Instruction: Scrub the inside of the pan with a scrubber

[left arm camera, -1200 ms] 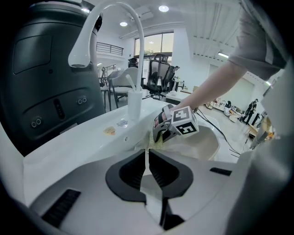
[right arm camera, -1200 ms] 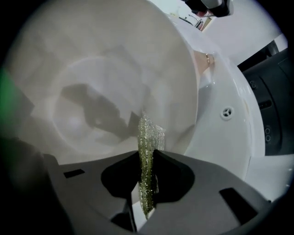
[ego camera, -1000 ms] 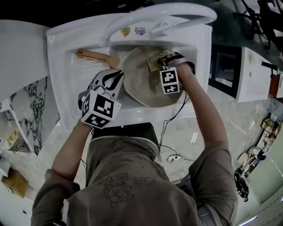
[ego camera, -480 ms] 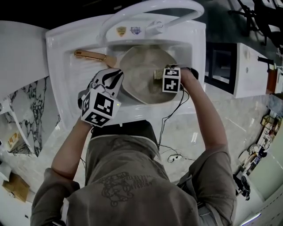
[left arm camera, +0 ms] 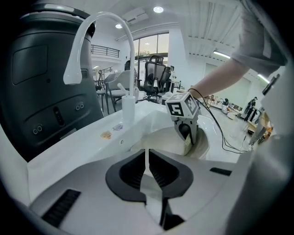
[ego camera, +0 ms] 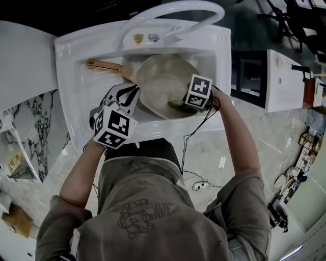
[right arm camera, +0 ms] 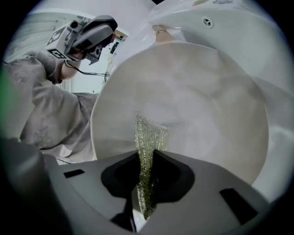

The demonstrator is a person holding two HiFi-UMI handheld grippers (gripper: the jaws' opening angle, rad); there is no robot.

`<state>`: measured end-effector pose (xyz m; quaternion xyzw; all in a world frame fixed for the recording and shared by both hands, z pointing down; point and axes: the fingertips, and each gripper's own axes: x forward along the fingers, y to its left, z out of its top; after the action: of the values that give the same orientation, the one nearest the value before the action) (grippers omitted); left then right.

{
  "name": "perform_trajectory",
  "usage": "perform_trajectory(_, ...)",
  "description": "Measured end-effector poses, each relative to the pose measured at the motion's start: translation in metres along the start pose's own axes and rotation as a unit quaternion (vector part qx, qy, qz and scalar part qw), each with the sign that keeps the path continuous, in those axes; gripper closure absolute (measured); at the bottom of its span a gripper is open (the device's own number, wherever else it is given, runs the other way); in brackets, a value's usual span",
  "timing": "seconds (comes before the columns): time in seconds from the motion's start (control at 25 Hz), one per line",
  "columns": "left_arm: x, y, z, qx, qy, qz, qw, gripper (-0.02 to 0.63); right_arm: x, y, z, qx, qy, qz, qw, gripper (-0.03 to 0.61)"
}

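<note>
Pan is looking creamy beige with a golden-tan handle. Scrubber is sparkling olive-green. Sink and faucet are showing plain white. Cubes on the left gripper and right gripper are wearing black-and-white square patterns.

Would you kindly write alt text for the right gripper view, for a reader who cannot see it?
The right tongs are shut on a glittery green scrubber, held edge-on against the pale inside of a pan that fills most of the view. The pan sits in a white sink, and the left tongs show at upper left by its rim.
</note>
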<state>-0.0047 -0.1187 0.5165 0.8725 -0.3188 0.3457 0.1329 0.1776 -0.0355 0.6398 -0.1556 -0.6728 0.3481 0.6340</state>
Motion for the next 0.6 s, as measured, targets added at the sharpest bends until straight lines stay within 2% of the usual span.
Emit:
perform_trajectory(0.16,-0.003,-0.004,-0.002,0.010,0.002,0.002,0.9999,0.577,0.002,0.021,0.019,0.045,-0.047,0.060,0.996,0.505)
perform_trajectory(0.24,-0.005,-0.004,-0.002,0.011,0.003,0.002,0.9999,0.577,0.001,0.036,0.033,0.061,-0.081,0.104,0.989,0.505)
perform_trajectory(0.36,-0.008,-0.004,-0.003,0.019,0.008,0.001,0.9998,0.577,-0.001,0.050,0.049,0.068,-0.113,0.147,0.980,0.505)
perform_trajectory(0.52,-0.013,-0.002,-0.005,0.027,0.012,0.005,0.9996,0.577,-0.021,0.063,0.076,0.082,-0.189,0.207,0.956,0.506)
perform_trajectory(0.6,-0.015,0.000,-0.004,0.028,0.011,0.006,0.9995,0.577,-0.036,0.067,0.092,0.085,-0.242,0.220,0.941,0.506)
